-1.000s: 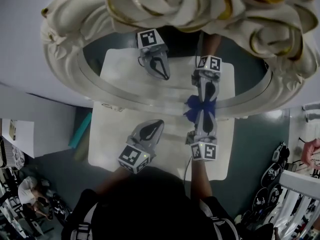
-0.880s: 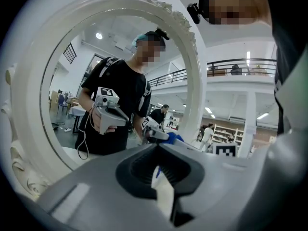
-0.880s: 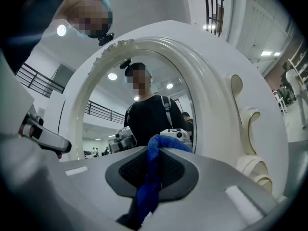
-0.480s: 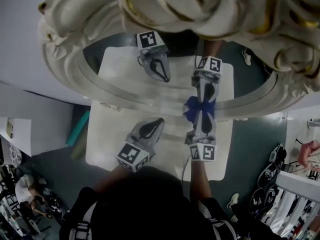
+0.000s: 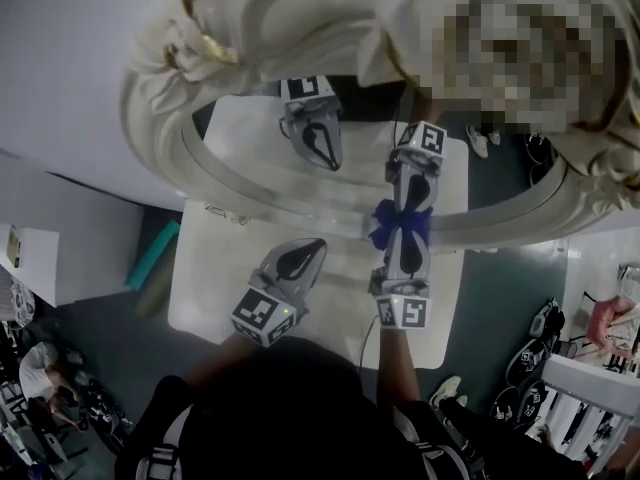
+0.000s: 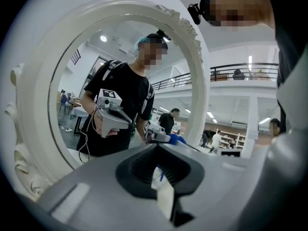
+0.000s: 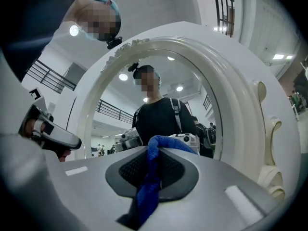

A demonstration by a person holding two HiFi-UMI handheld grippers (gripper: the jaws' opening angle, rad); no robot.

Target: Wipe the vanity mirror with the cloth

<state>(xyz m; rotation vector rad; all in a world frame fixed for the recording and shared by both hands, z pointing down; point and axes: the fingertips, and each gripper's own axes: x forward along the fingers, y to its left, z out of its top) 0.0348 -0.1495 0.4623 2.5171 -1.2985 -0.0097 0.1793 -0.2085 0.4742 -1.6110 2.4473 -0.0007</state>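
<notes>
The blue cloth is meeting its own reflection low on the glass of the vanity mirror, just above the lower run of the ornate white frame, toward the right side of the oval. The right gripper is pinching it, jaws pressed together on the fabric, a bunch of it bulging over the tips while the rest is trailing back between them. The left gripper is hovering just to the left, apart from the cloth and short of the glass, its claw pressed together with nothing in it. The mirror is standing on a white table and is reflecting both grippers and the person holding them. Beyond the table, dark floor is showing on both sides.
</notes>
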